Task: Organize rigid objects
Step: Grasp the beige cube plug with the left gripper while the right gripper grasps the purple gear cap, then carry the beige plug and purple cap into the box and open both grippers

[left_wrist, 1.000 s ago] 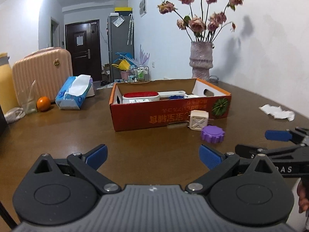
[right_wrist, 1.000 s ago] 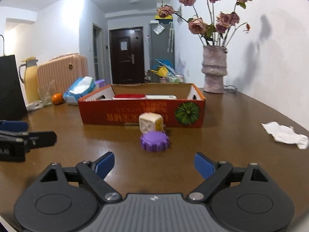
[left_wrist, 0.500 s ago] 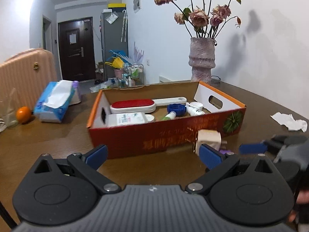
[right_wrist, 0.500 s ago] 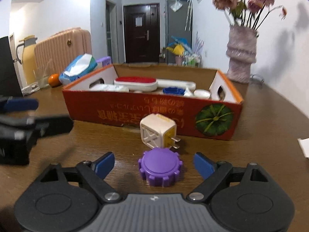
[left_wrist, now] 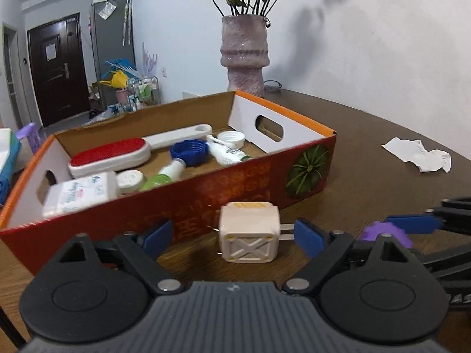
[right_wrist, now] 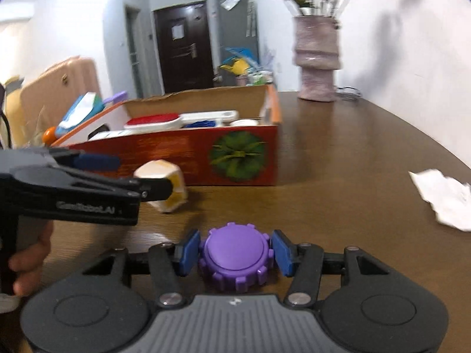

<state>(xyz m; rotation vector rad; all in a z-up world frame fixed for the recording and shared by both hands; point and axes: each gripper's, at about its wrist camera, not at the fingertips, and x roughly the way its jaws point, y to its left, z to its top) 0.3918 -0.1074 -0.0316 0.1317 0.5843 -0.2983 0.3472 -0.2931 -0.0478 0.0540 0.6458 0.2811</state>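
black claw, blue pads

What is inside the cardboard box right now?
Inside the cardboard box lie a red-topped brush, a blue cap, a white cap, a white bottle and two small tubes. The near wall covers the floor along the box's front edge.

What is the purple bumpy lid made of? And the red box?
The purple lid looks like hard plastic: smooth, slightly glossy, with moulded ridges. The red box looks like cardboard: brown inside, printed outside, with cut handle holes.
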